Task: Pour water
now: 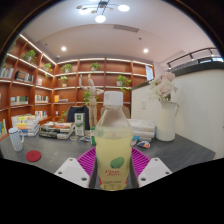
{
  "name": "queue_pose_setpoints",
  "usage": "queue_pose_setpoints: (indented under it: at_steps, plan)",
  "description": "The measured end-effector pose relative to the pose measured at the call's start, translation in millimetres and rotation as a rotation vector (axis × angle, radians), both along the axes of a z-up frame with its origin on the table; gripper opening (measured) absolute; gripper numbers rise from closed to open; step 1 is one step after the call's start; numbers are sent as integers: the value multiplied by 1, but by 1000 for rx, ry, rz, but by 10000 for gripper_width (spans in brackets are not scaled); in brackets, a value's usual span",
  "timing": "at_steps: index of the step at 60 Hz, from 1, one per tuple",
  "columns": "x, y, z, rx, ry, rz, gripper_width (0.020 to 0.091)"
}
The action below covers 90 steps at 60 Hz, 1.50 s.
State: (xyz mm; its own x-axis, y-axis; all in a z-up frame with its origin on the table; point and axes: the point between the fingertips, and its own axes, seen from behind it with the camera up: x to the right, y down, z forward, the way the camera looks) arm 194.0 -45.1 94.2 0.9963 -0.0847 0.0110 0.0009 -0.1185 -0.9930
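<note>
Bottle (113,143) clamped in hand-held gripper (112,166)

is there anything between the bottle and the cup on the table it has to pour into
Nothing visible does. The clear plastic bottle of yellowish liquid with a white cap stands between the gripper fingers. The small clear plastic cup sits off to the side on the grey table, with only a red lid lying near it, low and flat.

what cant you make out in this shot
- Bottle label, gripper view: print too small to read.
- Claw grip: bottle hides the contact, so pressing or just around it is unclear.
- Cup contents: too small to tell.
- Table behind the bottle: blocked by it.
- Shelf items: too small.
</note>
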Motion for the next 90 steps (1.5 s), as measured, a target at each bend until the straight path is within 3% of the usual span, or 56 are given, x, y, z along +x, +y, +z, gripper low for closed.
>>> queue_pose_setpoints:
  at_steps: [6,13,30,36,67,90]
  plan:
    - [2,0,-1,6,-8,-10,442]
    - [1,1,-1,-1,-18,-22,319]
    - [-7,2,-1,-35,-94,-23,319]
    - [-29,5,5,-67,-234,29,319]
    - [-251,51,74,7,-1288,246,333]
    - [-346,73,83,133,-2000,292,333]
